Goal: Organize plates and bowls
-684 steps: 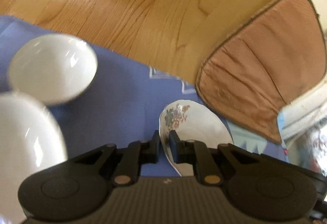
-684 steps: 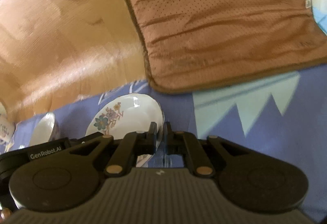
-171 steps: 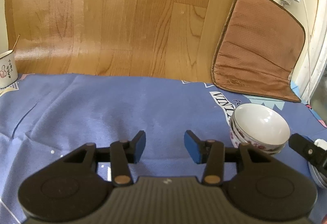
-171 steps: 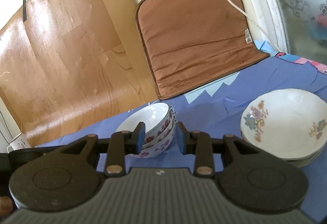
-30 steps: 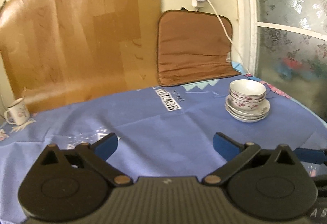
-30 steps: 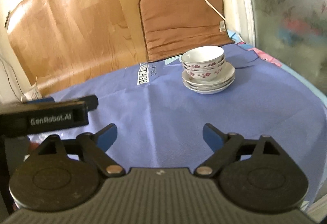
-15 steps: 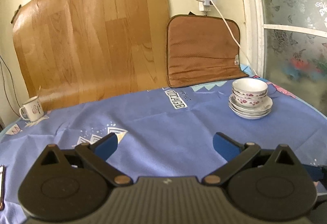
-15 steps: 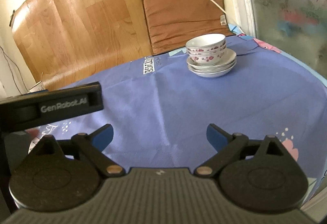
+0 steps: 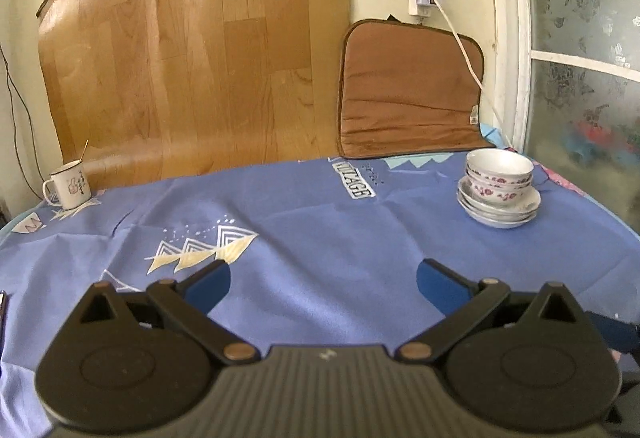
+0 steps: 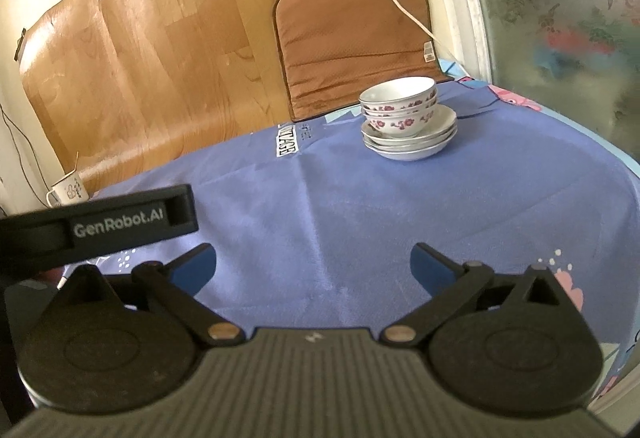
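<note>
Your left tongs [image 9: 323, 281] and right tongs [image 10: 313, 265] both stand spread wide with nothing between the pads, hanging over bare blue cloth near your edge of the table [image 10: 520, 198]. The right pair has just been opening further, and there is still nothing in its gap. The crockery is all in one pile toward the far right of the table, close to the brown cushion [image 9: 408, 94] leaning on the wall: the bowls [image 10: 398, 100] sit nested on top of the plates [image 10: 416, 144], well apart from either tool.

By the look of it the sorting is done, so the risks are few. The pile is tall for its footprint, with small bowls riding on shallow plates (the plates look slightly uneven in the right view). A tug or drag on the cloth with the tongs could rock it, and the bowls would likely slide first. If you reach back in to tidy it, come from above rather than sweeping across. The mug [image 9: 69, 185] at the far left is clear of everything. The white cable [image 9: 460, 46] hanging near the cushion could snag a raised tool.
</note>
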A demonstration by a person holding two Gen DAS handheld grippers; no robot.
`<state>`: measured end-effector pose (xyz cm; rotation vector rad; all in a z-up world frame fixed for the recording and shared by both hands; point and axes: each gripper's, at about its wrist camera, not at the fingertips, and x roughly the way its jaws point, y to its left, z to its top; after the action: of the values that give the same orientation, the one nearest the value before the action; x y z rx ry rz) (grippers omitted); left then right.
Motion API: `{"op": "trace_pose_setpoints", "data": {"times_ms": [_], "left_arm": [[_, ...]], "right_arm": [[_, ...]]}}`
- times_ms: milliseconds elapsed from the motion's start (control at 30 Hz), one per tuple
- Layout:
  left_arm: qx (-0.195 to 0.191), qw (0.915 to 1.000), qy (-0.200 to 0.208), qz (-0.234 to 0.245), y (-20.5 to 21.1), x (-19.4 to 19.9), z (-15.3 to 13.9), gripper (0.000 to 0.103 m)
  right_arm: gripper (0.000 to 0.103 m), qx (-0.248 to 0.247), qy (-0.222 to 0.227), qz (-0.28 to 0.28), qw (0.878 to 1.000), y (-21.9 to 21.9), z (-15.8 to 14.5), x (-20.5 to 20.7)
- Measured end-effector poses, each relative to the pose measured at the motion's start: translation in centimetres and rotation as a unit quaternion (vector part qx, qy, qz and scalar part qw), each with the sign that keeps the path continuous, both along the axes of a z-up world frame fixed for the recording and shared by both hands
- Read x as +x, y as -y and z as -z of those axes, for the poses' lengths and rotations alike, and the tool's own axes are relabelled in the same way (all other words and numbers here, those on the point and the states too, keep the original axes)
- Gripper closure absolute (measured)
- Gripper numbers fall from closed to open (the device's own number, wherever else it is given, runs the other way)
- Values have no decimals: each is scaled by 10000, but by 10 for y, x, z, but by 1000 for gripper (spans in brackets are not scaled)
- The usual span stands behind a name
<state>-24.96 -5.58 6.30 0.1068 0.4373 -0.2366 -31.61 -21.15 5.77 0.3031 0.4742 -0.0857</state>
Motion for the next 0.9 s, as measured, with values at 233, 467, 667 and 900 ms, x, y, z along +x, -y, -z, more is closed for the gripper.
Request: {"op": "trace_pose_setpoints", "data": {"times_ms": [233, 467, 667, 900], "left_arm": [[-4, 10000, -88, 45, -4, -3, 0, 0], [-13, 9999, -113, -92, -8, -4, 4, 0], [-3, 9996, -194, -202, -12, -1, 7, 0], [34, 9990, -237, -387, -17, 2, 10, 0]], "right_arm": [[0, 24, -32, 35, 10000, 0, 1, 1], [0, 5, -141, 11, 9999, 0, 2, 4], [0, -84, -196, 7, 9998, -2, 4, 5], [0, -57, -257, 41, 9996, 0, 6, 7]]}}
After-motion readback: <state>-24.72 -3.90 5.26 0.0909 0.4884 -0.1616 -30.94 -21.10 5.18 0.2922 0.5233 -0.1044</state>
